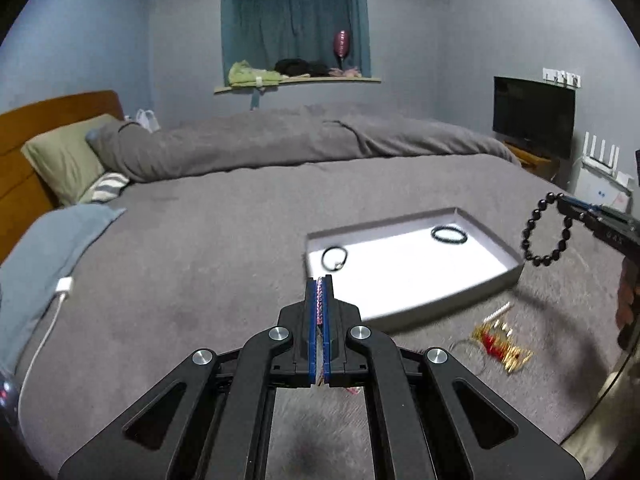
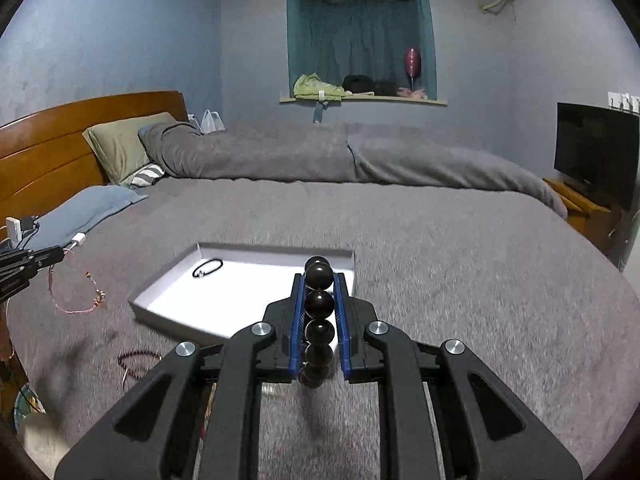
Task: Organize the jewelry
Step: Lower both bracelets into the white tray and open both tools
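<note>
- The left claw (image 1: 319,280) is clenched on a thin pink cord bracelet (image 2: 76,284); in its own view only a pink strip shows between the blue pads, while the right wrist view shows the whole loop hanging free from the claw above the bed (image 1: 200,260).
- The right claw (image 2: 319,276) is clamped on a black bead bracelet (image 2: 319,304), with beads lined up between its pads; the left wrist view shows the rest of the ring dangling in the air to the right of the tray.
- A shallow white tray (image 1: 492,276) lies flat on the grey bedspread, its low walls open at the top.
- Inside it, a thin black bracelet (image 1: 334,259) lies near the left wall and a dark beaded band (image 1: 449,235) near the far right corner; the white middle between them is bare. The right wrist view shows only the thin one.
- Just outside the near wall, a gold and red ornament (image 1: 500,344) lies on the bedspread, seen only in the left wrist view.
- A dark red bead bracelet (image 2: 138,362) lies near the tray's near left corner, seen in the right wrist view.
- The bedspread left of and beyond the tray is open, up to the rolled duvet (image 1: 300,140).
</note>
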Demonstrator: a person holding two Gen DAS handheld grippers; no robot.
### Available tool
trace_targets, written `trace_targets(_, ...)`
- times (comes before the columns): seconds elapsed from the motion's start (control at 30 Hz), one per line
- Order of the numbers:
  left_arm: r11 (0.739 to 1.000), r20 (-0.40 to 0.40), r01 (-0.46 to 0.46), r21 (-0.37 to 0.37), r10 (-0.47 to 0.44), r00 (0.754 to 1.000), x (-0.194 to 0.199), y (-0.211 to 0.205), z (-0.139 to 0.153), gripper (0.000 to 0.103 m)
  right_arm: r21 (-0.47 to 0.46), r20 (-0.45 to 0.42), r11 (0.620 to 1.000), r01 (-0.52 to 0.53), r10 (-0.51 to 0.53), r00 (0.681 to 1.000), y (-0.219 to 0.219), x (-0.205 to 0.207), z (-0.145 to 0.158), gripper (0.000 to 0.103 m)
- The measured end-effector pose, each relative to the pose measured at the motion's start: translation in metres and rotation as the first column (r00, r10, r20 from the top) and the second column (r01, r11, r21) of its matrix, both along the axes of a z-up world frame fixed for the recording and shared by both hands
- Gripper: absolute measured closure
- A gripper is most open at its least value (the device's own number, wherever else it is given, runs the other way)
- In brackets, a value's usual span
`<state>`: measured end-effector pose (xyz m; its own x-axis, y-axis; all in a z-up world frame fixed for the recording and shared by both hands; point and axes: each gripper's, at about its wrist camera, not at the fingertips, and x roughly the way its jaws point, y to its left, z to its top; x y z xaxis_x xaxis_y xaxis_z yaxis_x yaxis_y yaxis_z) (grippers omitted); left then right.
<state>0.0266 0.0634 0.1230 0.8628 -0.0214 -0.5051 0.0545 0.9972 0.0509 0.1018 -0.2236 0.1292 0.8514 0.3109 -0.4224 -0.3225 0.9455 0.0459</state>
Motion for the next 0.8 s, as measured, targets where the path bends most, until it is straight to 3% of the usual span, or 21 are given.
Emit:
trace_targets(0.3, 0.996, -0.013, 0.089, -0.020, -0.090, 0.996, 0.063, -0.033, 0.007, 0.100, 0.002, -0.024, 1.000, -0.026, 0.026, 0.999, 0.032, 0.045, -0.003, 0.089)
trace_targets(0.6, 0.984, -0.097, 0.128, -0.125, -0.140, 0.985, 0.115, -0.052, -0.026, 0.100, 0.012, -0.082, 0.996, -0.085, 0.086, 0.993, 0.065, 0.067, -0.027, 0.089)
trace_targets(0.8, 0.985, -0.182, 0.073, -0.157, -0.101, 0.978, 0.134, -0.044, -0.059, 0.100, -0.002, -0.142, 0.995, -0.097, 0.096, 0.985, 0.072, 0.076, -0.049, 0.089)
